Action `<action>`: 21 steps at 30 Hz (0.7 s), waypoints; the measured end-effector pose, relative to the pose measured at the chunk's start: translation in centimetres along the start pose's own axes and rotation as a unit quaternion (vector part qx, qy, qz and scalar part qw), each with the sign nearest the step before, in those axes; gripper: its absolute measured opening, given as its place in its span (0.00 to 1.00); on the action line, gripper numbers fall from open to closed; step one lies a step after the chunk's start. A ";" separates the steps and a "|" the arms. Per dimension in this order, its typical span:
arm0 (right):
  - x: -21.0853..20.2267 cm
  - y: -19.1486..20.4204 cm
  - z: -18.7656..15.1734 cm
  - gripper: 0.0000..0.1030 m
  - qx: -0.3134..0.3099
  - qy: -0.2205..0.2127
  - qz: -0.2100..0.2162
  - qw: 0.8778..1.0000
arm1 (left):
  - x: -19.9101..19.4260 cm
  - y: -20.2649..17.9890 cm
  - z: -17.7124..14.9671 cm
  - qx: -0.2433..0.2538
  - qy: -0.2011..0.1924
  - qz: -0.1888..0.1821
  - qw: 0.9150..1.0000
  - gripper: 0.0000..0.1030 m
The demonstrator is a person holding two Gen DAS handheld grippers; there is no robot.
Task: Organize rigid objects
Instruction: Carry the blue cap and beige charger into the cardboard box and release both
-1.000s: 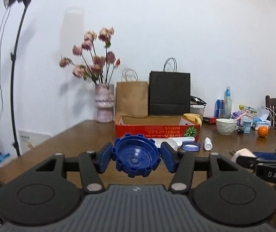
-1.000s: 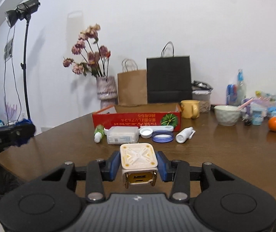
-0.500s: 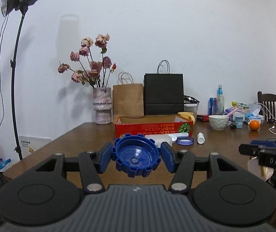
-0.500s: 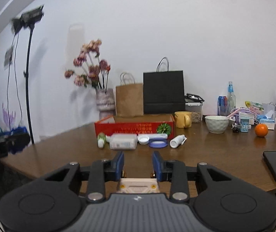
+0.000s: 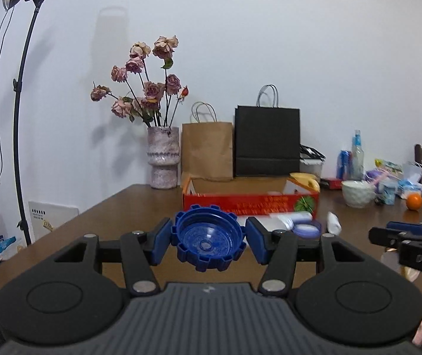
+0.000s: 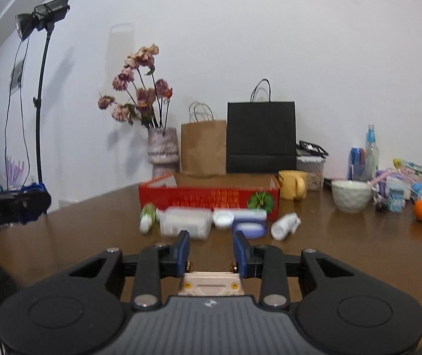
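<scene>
Wooden table (image 6: 344, 245) | left gripper (image 5: 208, 241) clamps blue cap (image 5: 209, 241) | right gripper (image 6: 211, 250) grips cream block (image 6: 211, 284)

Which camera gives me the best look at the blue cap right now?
The left wrist view: the blue cap sits centred in the left gripper, open side facing the lens. The right wrist view shows only that gripper's dark edge at far left, not the cap.

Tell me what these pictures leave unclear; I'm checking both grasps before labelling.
- Cream block, right wrist view: mostly hidden behind the gripper body, so whether the right gripper grips it is unclear.
- Red box interior, left wrist view: hidden by its front wall.
- White items before the box, right wrist view: blurred.
</scene>
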State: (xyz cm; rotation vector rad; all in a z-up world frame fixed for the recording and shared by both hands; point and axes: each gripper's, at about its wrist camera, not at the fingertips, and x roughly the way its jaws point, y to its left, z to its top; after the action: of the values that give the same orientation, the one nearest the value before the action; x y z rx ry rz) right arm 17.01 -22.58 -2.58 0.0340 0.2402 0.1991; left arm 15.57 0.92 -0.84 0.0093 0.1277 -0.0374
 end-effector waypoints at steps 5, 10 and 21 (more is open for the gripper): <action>5.9 -1.9 5.2 0.30 -0.011 -0.001 0.016 1.000 | 7.4 0.4 4.2 0.007 0.002 -0.021 1.000 0.54; 14.8 -4.5 11.0 0.30 -0.015 0.008 0.031 0.999 | 17.8 0.9 8.7 0.001 0.033 -0.045 0.998 0.54; 42.6 -8.4 15.1 0.30 0.079 0.198 0.050 0.976 | 45.1 0.3 11.0 -0.036 0.246 -0.083 0.965 0.54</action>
State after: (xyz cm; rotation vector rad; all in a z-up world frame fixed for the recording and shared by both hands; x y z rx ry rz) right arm 62.79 -22.39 1.67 0.1648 0.6533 0.2858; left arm 61.71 -0.60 4.31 -0.0645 0.6273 -0.1978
